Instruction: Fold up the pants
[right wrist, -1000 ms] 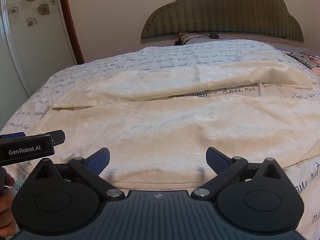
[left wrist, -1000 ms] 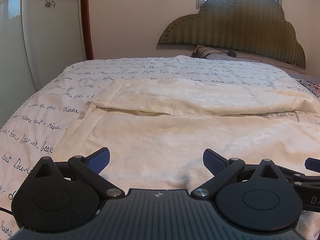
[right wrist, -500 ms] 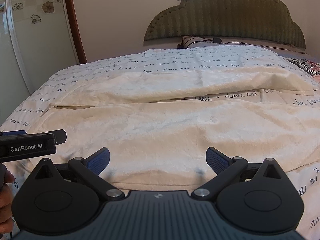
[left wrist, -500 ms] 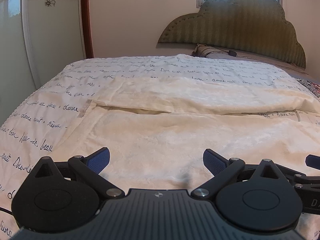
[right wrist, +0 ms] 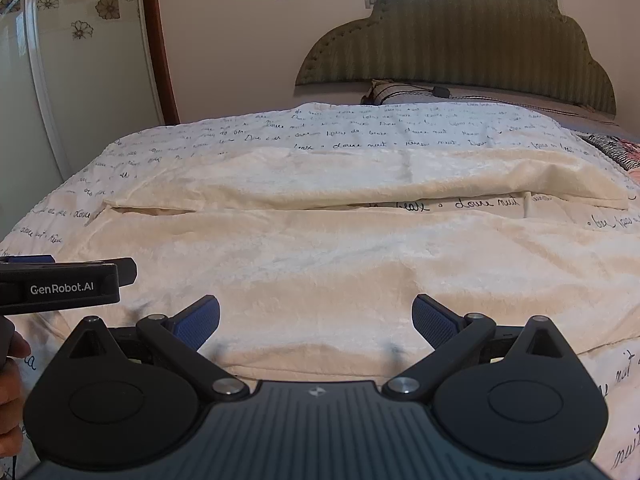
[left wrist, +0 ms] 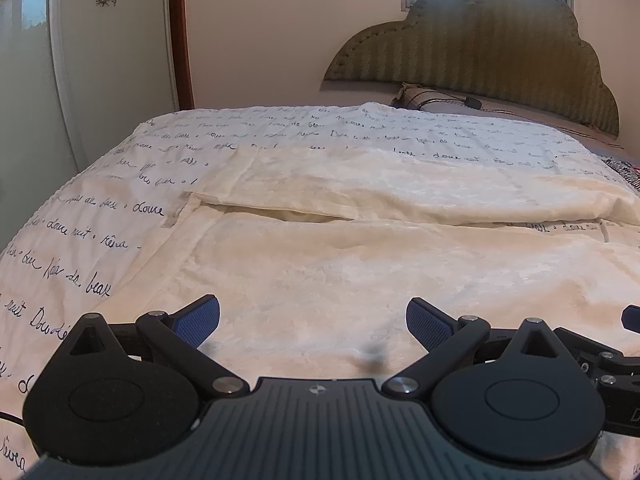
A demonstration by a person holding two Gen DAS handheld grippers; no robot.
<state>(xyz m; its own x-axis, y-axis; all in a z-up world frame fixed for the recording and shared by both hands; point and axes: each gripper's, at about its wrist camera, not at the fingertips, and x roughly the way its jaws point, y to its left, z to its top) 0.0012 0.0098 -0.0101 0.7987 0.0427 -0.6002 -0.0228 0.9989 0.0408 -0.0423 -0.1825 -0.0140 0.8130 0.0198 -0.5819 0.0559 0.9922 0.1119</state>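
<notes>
The cream pants [left wrist: 360, 280] are lying flat on the bed [left wrist: 100, 216], spread across the middle of both frames, and their long axis is running from left to right in the picture, across the line of sight of both tools. The two legs are lying side by side as two bands, one nearer and one farther, with a dark slit between them at centre left of the left wrist view; the waist end seems to be at the left, but I cannot tell this for sure. The left tool [left wrist: 312, 322] is hanging wide open over the near edge of the cloth, in the lower middle of its frame, and is gripping nothing. The right tool [right wrist: 316, 322] is also standing wide open and empty, just over the near hem, where the cloth is ending against the printed cover. In the right wrist view the left tool is showing at the left edge, so the two are close together, side by side. Both are equally near to the near edge. I judge that the coming move is a pinch of this near edge, to carry it over to the far leg.
</notes>
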